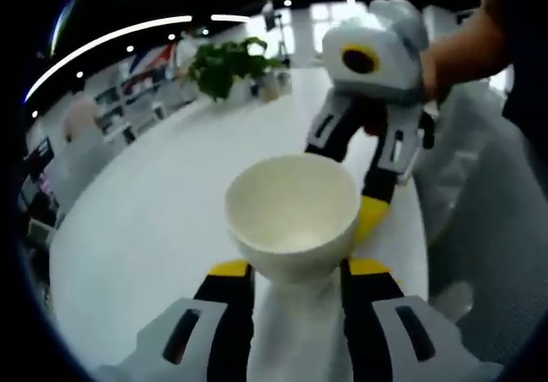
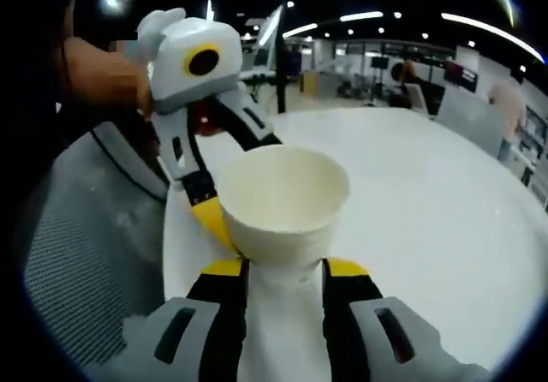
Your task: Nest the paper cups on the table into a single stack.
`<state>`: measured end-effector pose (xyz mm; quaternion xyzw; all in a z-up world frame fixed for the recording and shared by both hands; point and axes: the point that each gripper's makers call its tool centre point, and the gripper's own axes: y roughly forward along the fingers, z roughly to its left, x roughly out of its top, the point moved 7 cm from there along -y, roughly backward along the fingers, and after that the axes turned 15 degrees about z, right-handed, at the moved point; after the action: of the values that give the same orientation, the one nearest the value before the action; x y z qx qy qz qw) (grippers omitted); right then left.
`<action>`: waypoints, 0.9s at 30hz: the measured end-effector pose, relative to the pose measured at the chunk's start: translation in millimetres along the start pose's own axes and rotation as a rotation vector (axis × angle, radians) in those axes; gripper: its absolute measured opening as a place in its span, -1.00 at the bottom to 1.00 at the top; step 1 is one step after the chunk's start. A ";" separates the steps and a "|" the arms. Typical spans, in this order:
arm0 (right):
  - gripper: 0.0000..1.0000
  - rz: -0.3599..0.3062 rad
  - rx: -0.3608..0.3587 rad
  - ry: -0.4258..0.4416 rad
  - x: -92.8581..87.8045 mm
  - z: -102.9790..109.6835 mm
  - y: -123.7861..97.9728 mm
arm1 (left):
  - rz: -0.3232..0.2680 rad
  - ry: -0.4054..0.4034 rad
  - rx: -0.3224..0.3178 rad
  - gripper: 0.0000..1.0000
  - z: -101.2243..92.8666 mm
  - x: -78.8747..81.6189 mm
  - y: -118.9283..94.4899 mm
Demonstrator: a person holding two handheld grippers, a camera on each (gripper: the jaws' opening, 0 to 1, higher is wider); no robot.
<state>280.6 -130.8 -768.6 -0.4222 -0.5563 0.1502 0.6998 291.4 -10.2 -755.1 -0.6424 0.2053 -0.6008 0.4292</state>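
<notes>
- Left gripper view: the left claw point(image 1: 294, 271) rises from the bottom of the frame, its yellow-tipped jaws clenched on the lower wall of a paper cup point(image 1: 293, 213). The cup sits at the centre of the frame, mouth open toward the camera and held above the white surface point(image 1: 163, 193). This looks meant to present an open mouth for another cup.
- In the upper right of the same view the right claw point(image 1: 370, 211) reaches in, one yellow tip just beside the cup's far rim. A person's hand point(image 1: 458, 52) grips it from the right edge.
- Right gripper view: the right claw point(image 2: 284, 271) also grasps a cup point(image 2: 282, 200) by its lower wall, at the centre of the frame.
- The left claw point(image 2: 218, 219) comes in from the upper left, its yellow tip touching or just behind this cup's rim; I cannot tell which.
- Judging by this, the two cups are brought face to face for nesting. The surface point(image 2: 428, 202) spreads to the right.
</notes>
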 end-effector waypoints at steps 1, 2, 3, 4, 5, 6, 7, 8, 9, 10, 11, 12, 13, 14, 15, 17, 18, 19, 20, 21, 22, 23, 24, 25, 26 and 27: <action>-0.39 -0.003 0.004 0.002 0.5 -0.2 -2.0 | 0.000 -0.007 -0.007 -0.23 0.5 0.5 -0.8; -0.39 -0.010 0.010 0.020 1.5 -2.3 -3.7 | -0.002 -0.012 -0.011 -0.23 1.6 3.3 -1.7; -0.40 -0.018 0.009 0.032 2.5 -4.6 -4.4 | -0.004 -0.016 -0.006 -0.23 3.4 5.2 -2.4; -0.40 -0.025 0.007 0.037 3.3 -6.7 -4.8 | -0.007 -0.020 0.000 -0.24 7.0 8.0 -2.7; -0.41 -0.035 0.007 0.051 5.1 -10.7 -6.2 | -0.003 -0.028 0.005 -0.24 9.9 9.6 -3.2; -0.41 -0.037 0.006 0.053 6.2 -13.1 -6.0 | -0.002 -0.024 0.006 -0.24 13.2 11.9 -2.9; -0.42 -0.036 0.006 0.052 7.5 -16.7 -5.1 | 0.001 -0.017 0.006 -0.24 15.7 13.0 -2.2; -0.42 -0.031 0.006 0.046 8.8 -19.2 -4.7 | 0.009 -0.012 0.002 -0.24 19.9 14.5 -0.2; -0.43 -0.014 0.006 0.029 11.0 -22.7 -4.7 | 0.011 -0.008 0.001 -0.24 21.2 15.0 0.3; -0.43 -0.008 0.006 0.019 12.1 -25.7 -4.7 | 0.015 -0.001 -0.002 -0.24 25.5 16.4 2.1; -0.44 -0.003 0.003 0.010 14.0 -30.0 -5.0 | 0.016 0.005 -0.001 -0.24 28.3 17.6 2.2; -0.44 -0.001 0.001 0.003 15.7 -33.2 -5.1 | 0.021 0.011 0.002 -0.24 32.6 19.6 2.3; -0.44 0.001 -0.001 -0.002 18.1 -38.2 -5.2 | 0.021 0.011 0.002 -0.24 34.0 20.6 2.4; -0.45 0.002 -0.003 -0.004 19.6 -41.7 -5.3 | 0.022 0.016 0.007 -0.24 38.7 23.6 3.0; -0.45 0.002 -0.003 -0.005 20.9 -45.0 -5.4 | 0.023 0.024 0.011 -0.25 43.6 26.1 3.5; -0.45 0.000 -0.001 -0.004 23.8 -55.4 -4.9 | 0.026 0.029 0.014 -0.25 52.5 30.6 4.9; -0.45 0.000 0.000 -0.002 25.0 -59.6 -4.2 | 0.028 0.034 0.015 -0.25 56.1 32.5 5.7; -0.46 0.000 0.002 -0.001 26.7 -65.8 -3.5 | 0.031 0.041 0.015 -0.25 62.2 34.7 7.8; -0.46 0.002 0.003 0.000 27.8 -70.1 -2.6 | 0.030 0.040 0.015 -0.25 66.8 35.9 9.9; -0.46 0.009 0.005 0.001 29.0 -76.5 -0.9 | 0.030 0.031 0.012 -0.25 72.2 36.9 14.0; -0.46 0.017 0.011 0.001 29.2 -80.5 0.9 | 0.032 0.030 0.009 -0.25 75.2 37.4 16.2; -0.46 0.023 0.015 0.003 29.5 -84.5 2.7 | 0.037 0.034 0.007 -0.25 79.7 38.3 19.0; -0.47 0.030 0.019 -0.003 30.4 -89.1 4.5 | 0.039 0.035 0.007 -0.25 81.1 38.4 19.7; -0.47 0.035 0.021 -0.009 31.0 -91.7 5.2 | 0.043 0.041 0.005 -0.25 85.4 39.2 21.8; -0.47 0.041 0.023 -0.013 32.4 -96.1 6.0 | 0.045 0.043 0.006 -0.25 88.2 40.1 23.0; -0.48 0.044 0.023 -0.017 33.4 -99.0 6.3 | 0.046 0.043 0.005 -0.25 92.4 41.5 24.6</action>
<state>383.1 -146.3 -754.1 -0.4249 -0.5508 0.1756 0.6965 393.3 -27.8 -741.6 -0.6235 0.2274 -0.6050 0.4399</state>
